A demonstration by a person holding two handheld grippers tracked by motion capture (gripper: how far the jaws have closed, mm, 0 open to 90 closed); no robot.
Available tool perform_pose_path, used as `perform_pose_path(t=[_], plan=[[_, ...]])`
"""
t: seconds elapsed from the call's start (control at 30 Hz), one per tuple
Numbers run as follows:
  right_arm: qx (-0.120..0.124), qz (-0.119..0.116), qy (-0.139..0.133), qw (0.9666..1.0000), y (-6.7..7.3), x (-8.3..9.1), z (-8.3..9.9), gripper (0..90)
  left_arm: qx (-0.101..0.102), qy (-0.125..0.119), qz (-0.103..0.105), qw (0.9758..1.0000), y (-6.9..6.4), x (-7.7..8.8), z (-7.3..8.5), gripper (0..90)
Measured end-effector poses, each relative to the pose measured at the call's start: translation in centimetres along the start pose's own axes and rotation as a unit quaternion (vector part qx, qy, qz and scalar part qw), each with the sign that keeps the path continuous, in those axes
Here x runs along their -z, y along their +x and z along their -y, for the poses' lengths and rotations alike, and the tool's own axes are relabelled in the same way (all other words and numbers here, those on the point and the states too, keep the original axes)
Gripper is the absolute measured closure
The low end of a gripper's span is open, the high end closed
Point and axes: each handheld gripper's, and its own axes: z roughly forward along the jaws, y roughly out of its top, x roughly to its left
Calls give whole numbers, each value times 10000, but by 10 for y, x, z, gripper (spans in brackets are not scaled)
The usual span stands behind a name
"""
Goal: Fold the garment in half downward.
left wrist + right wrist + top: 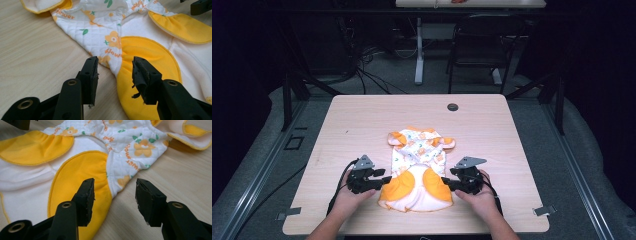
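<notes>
The left gripper (115, 72) has its jaws apart, level and low over the desk (362, 120), straddling the near-left edge of the baby garment (419, 167) where the quilted flower print meets a yellow panel; the pads press on nothing. The right gripper (115, 195) mirrors it on the other side: jaws apart, one over the yellow panel, the other over bare wood, the fabric edge lying between them ungripped.

In the high view the left gripper (367, 179) and right gripper (464, 180) flank the garment's lower half, each pointing inward at it, tips just at its hem. The left hand (349, 197) and right hand (482, 197) grip the handles from behind, forearms coming in from the near edge, cables trailing beside them.

The garment lies flat near the desk's middle, closer to the person, sleeves at the far end, white and yellow rounded flaps nearest. A small dark grommet (453, 107) sits near the far edge, well apart. Beyond the desk stand a dark chair (479, 45) and a white table leg (419, 50), with cables on the floor.
</notes>
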Motion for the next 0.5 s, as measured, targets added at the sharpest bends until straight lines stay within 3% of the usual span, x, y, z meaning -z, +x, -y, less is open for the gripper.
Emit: perform_pose_path(t=[0.13,0.23,0.4,0.5], plan=[[-46,-26,-44,10000,1,-3,-1,487,-25,-66,19,10000,-1,-2,-2,557],[-70,47,-111,9999,2,-6,-4,509,54,-198,-8,9998,0,-5,-4,556],[-153,38,-302,9994,4,-11,-9,548,187,-215,-101,9995,4,-12,-8,557],[-152,26,-265,9995,4,-13,-9,566,220,-256,-120,9994,5,-13,-8,563]])
